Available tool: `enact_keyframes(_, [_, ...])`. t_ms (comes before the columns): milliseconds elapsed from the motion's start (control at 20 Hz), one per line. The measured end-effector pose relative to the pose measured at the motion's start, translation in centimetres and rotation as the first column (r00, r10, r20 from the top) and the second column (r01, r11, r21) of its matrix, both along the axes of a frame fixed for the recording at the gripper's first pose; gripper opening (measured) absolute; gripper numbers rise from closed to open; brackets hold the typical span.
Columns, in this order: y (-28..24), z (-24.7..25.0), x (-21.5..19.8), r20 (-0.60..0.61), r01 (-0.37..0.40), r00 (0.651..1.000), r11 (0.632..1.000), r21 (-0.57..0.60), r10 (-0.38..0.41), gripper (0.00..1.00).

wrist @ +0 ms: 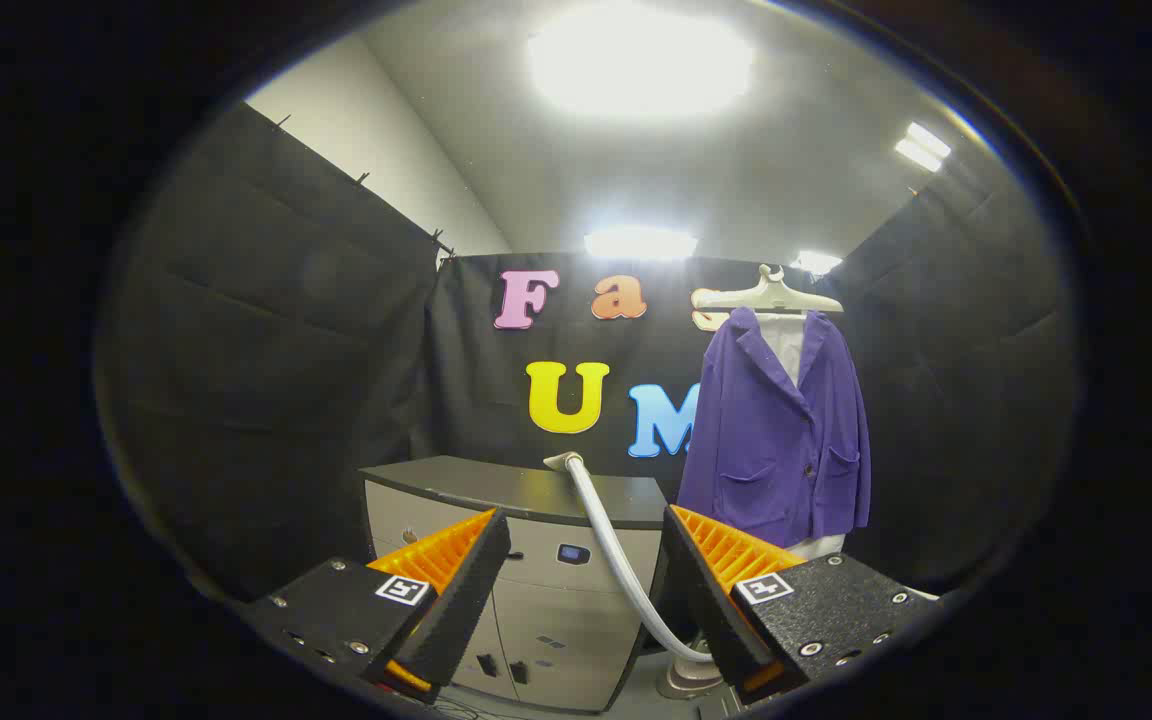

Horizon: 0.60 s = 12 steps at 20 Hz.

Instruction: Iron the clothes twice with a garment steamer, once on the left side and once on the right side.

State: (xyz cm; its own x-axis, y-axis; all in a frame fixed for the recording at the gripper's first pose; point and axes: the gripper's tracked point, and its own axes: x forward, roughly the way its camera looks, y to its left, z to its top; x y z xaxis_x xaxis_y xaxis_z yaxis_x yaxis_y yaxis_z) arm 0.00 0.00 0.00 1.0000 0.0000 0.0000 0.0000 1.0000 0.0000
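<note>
Hovering, tongs (pixel 586 575) spread, seemingly facing jacket (pixel 776 440).

You see a purple jacket (pixel 776 430) hanging straight on a pale hanger (pixel 768 293), over a white shirt (pixel 786 345), beyond your right finger. The steamer's white hose (pixel 616 555) curves down from the grey cabinet's (pixel 536 560) top, between your wide-apart fingers (pixel 456 590).

Ahead of your spread fingers (pixel 476 575) stands the cabinet (pixel 526 560), the steamer hose (pixel 616 555) rising in front of it between them, and the jacket (pixel 771 430) hangs from the hanger (pixel 771 295) beyond the right finger.
</note>
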Motion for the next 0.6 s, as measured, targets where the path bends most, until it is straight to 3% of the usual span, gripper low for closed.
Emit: enact_keyframes(600, [-0.8,1.4,-1.1,0.013,-0.010,1.000,1.000,0.015,0.010,0.95])
